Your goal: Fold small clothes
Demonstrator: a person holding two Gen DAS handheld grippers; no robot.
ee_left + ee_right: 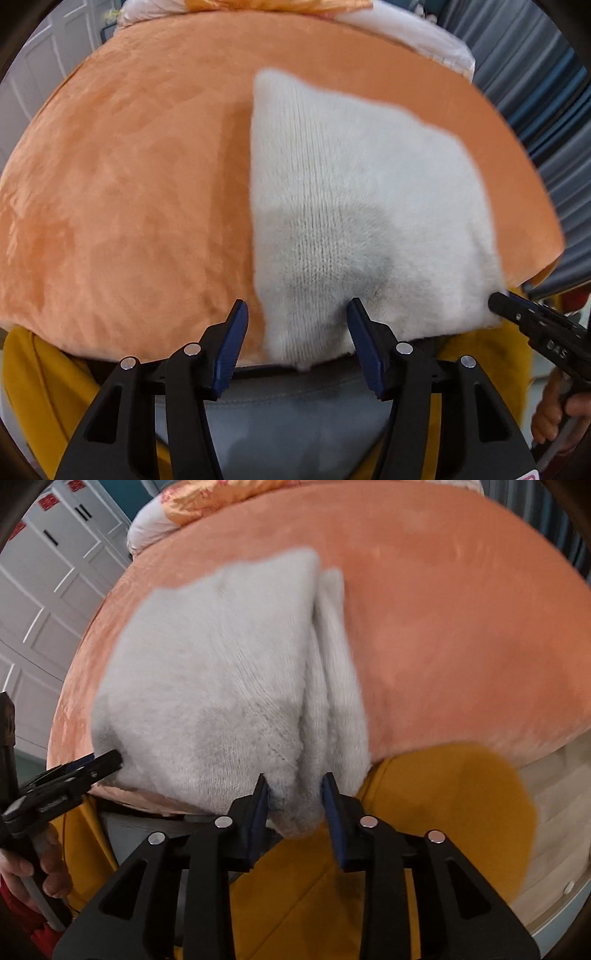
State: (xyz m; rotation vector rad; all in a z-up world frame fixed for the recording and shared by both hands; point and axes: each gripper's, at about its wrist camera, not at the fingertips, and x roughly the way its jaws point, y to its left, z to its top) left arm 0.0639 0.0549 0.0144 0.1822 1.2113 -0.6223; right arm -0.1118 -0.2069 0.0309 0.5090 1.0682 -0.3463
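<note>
A small white knitted garment (354, 206) lies on an orange plush surface (129, 192), its near edge hanging over the front. My left gripper (295, 314) is open, its fingers either side of the garment's near left corner. In the right wrist view the garment (221, 686) shows folded, with a narrow fold along its right side. My right gripper (293, 790) has its fingers around the garment's near right corner, with a gap between the pads and the cloth. The right gripper also shows in the left wrist view (498, 301) at the garment's near right edge. The left gripper also shows in the right wrist view (110, 762).
A yellow cloth (461, 812) and a grey cloth (295, 417) hang below the front edge of the orange surface. White and orange bedding (424, 33) is piled at the far end. White panelled doors (48, 602) stand to the left, a blue ribbed wall (554, 110) to the right.
</note>
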